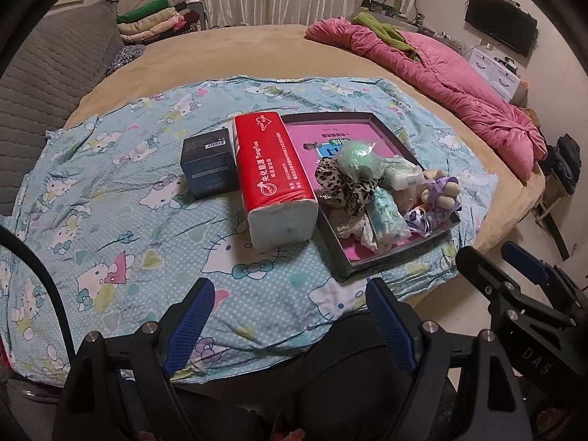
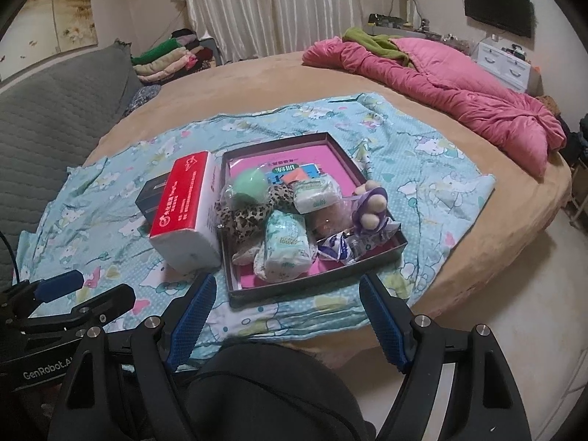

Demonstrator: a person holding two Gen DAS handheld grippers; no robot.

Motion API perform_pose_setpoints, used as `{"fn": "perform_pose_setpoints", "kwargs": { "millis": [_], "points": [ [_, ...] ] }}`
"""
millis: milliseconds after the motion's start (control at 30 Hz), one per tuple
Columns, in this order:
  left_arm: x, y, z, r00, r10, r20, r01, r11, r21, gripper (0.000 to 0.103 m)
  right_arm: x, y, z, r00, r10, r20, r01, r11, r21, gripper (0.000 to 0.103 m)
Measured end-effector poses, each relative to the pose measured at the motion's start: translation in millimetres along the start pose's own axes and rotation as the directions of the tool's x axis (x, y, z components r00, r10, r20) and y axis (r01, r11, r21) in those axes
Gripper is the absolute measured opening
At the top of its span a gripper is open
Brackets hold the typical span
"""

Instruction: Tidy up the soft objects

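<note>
A dark shallow tray [image 1: 367, 262] [image 2: 294, 292] with a pink lining lies on a blue cartoon-cat sheet [image 1: 110, 220]. It holds a green ball in plastic [image 2: 250, 185], a leopard-print cloth [image 2: 246, 217], two small tissue packets [image 2: 316, 194] [image 2: 286, 246], a beige plush with purple ribbon [image 2: 369, 213] and a purple-white wrapper [image 2: 341, 248]. Left of the tray lies a red tissue pack [image 1: 272, 169] [image 2: 183, 209], and beyond it a dark box [image 1: 207, 161]. My left gripper [image 1: 289, 284] [image 2: 99, 288] hovers open before the red pack. Open and holding nothing, my right gripper [image 2: 287, 283] [image 1: 492, 257] hangs just in front of the tray.
A crumpled pink quilt [image 2: 459, 92] with a green cloth lies at the bed's far right. Folded clothes [image 2: 169, 58] are stacked at the back left beside a grey quilted cushion [image 2: 55, 110]. The round bed's edge and the floor [image 2: 514, 312] are on the right.
</note>
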State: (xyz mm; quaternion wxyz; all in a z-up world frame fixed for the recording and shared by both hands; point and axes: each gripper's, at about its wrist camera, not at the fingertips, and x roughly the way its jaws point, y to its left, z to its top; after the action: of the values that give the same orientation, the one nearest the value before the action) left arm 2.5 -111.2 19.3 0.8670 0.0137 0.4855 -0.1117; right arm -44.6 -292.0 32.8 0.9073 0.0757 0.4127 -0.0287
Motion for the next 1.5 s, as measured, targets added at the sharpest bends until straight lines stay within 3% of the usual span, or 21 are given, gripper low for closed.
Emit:
{"fn": "perform_pose_setpoints", "kwargs": {
  "millis": [1500],
  "points": [
    [6.2,-1.7,0.3,1.000,0.018,-0.026,-0.018,1.000,0.004,0.084,4.0,-2.5,-2.0,1.000,-0.009,-0.016,0.009,1.000,0.018,0.081]
  ]
}}
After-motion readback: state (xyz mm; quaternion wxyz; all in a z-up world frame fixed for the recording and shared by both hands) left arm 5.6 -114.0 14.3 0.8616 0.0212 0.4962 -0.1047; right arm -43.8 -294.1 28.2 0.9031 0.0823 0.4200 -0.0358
